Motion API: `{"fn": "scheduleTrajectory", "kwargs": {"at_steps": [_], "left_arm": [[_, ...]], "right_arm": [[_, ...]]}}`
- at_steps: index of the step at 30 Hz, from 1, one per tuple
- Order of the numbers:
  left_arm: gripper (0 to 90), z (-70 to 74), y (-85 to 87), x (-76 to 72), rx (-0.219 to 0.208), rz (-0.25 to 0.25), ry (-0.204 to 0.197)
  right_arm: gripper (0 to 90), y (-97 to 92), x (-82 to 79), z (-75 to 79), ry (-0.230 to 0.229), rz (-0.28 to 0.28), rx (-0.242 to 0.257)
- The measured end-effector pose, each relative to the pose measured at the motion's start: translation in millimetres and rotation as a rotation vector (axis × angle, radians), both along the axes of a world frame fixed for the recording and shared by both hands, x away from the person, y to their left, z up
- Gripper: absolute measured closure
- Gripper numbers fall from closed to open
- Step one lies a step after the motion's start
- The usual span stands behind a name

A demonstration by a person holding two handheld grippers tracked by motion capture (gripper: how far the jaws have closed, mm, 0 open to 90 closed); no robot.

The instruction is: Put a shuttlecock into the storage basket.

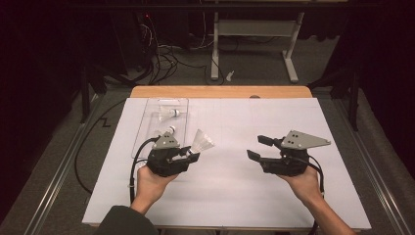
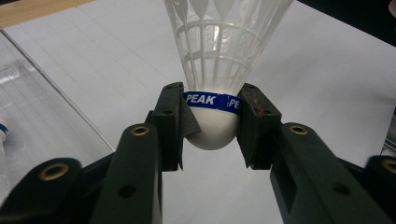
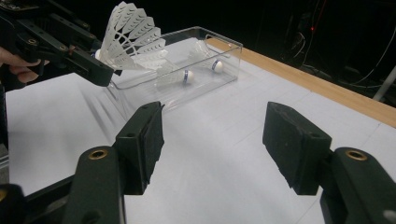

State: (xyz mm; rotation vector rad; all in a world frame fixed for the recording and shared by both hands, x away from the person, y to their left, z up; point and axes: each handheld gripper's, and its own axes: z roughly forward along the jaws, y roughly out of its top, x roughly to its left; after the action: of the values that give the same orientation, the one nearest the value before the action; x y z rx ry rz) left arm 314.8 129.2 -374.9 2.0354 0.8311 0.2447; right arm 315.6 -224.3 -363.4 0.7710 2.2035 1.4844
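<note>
My left gripper (image 1: 192, 155) is shut on the cork base of a white shuttlecock (image 1: 202, 143), whose feather skirt points up and away to the right. In the left gripper view its pads (image 2: 173, 122) clamp the rounded cork (image 2: 212, 130) just below a blue band. My right gripper (image 1: 258, 148) hovers over the white table (image 1: 230, 196) at the right, jaws open and nothing between them (image 3: 212, 140). From the right gripper view, the held shuttlecock (image 3: 133, 39) and the left gripper (image 3: 100, 70) appear at upper left. Two more shuttlecocks (image 1: 169, 113) (image 1: 166, 131) lie in a clear tray (image 1: 147, 115).
The clear plastic tray (image 3: 224, 60) stands at the table's far left, beside my left gripper. A wooden table edge (image 1: 220, 91) runs along the back. Cables and a table frame (image 1: 254, 44) lie on the floor beyond.
</note>
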Motion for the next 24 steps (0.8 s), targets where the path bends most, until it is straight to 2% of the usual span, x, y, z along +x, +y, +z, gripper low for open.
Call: {"fn": "scheduleTrajectory", "kwargs": {"at_steps": [13, 24], "left_arm": [[64.7, 2.4, 7.5, -1.5, -0.018, 0.019, 0.000], [64.7, 2.4, 17.3, -2.6, -0.038, 0.044, 0.010]], "right_arm": [[37.5, -28.6, -11.9, -7.9, -0.022, -0.042, 0.020], [34.7, -43.5, -18.2, -10.4, -0.045, -0.072, 0.035]]}}
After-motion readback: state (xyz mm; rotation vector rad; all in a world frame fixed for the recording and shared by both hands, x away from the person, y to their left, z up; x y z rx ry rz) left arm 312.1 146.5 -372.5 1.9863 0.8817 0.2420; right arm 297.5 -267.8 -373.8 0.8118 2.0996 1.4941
